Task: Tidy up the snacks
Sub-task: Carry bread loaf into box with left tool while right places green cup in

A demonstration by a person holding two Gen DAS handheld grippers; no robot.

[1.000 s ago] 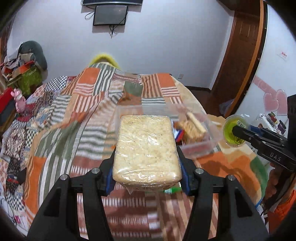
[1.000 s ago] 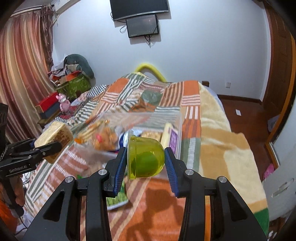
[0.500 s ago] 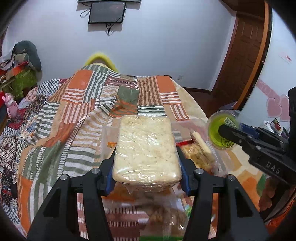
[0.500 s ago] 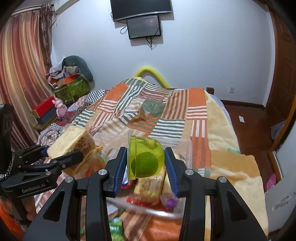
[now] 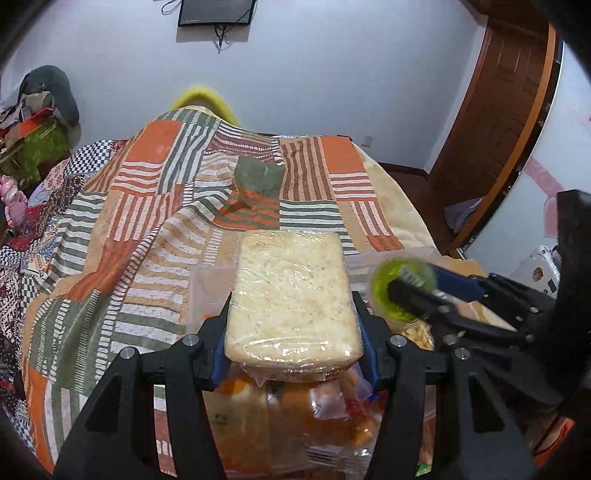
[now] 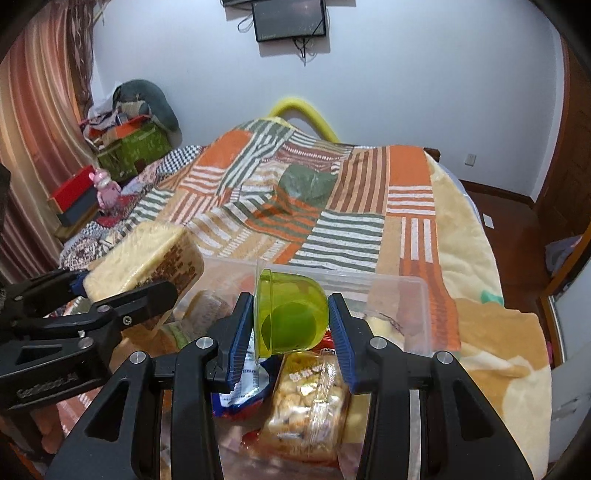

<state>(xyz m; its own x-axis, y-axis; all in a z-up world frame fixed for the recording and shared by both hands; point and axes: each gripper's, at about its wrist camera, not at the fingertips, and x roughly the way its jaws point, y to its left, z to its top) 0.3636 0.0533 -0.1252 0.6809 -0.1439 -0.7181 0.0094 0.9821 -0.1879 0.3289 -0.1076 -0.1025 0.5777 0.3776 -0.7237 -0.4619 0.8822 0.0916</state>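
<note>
My left gripper (image 5: 293, 339) is shut on a plastic-wrapped pale rice cake block (image 5: 291, 295), held above a clear plastic bin (image 6: 399, 291) of snacks on the bed. My right gripper (image 6: 291, 328) is shut on a green jelly cup (image 6: 290, 317), also held over the bin. The right gripper and its cup (image 5: 402, 291) show at the right of the left wrist view. The left gripper with the block (image 6: 147, 258) shows at the left of the right wrist view. The bin holds a wrapped biscuit pack (image 6: 306, 398), a blue packet (image 6: 240, 387) and orange packs (image 5: 295, 417).
The bin sits on a patchwork striped blanket (image 5: 147, 206) over the bed. Boxes and clothes (image 6: 129, 133) are piled at the left wall by a curtain. A wooden door (image 5: 491, 110) is at the right. A screen (image 6: 290, 18) hangs on the far wall.
Both grippers have moved forward over the clear bin with their loads. The right gripper and its green cup have come closer beside the left one. The bin's contents now lie right beneath.
</note>
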